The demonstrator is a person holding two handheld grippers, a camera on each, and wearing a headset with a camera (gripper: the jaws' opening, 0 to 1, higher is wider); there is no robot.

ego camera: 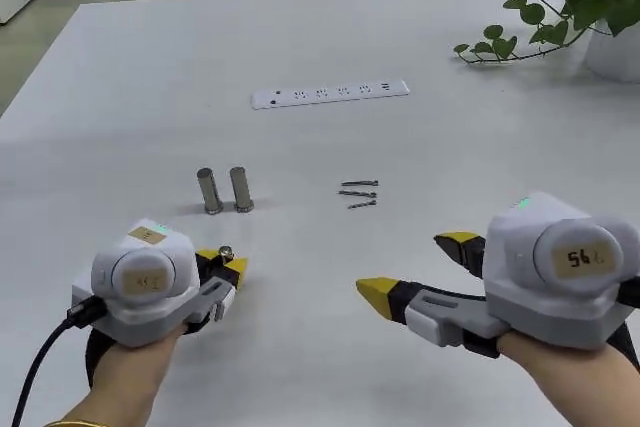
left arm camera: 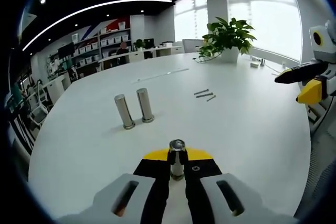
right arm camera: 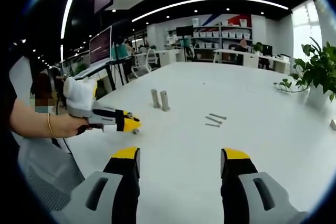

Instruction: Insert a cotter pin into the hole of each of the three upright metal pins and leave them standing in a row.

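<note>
**Q:** Left gripper view, what's held?
**A:** My left gripper (left arm camera: pixel 177 156) fingers are clamped on one metal pin (left arm camera: pixel 177 148), lower centre. Two other metal pins (left arm camera: pixel 124 111) stand side by side mid-frame on the desk (left arm camera: pixel 252 129).
**Q:** Right?
**A:** My right gripper (right arm camera: pixel 179 156) fingers gape wide, empty. Cotter pins (right arm camera: pixel 214 120) lie just right of centre.

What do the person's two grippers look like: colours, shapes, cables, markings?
Both the left gripper and right gripper have rounded white housings, a round tan label, a green light and black jaws tipped yellow. A black cable leaves the left one. A thin bracelet rings the left wrist.
</note>
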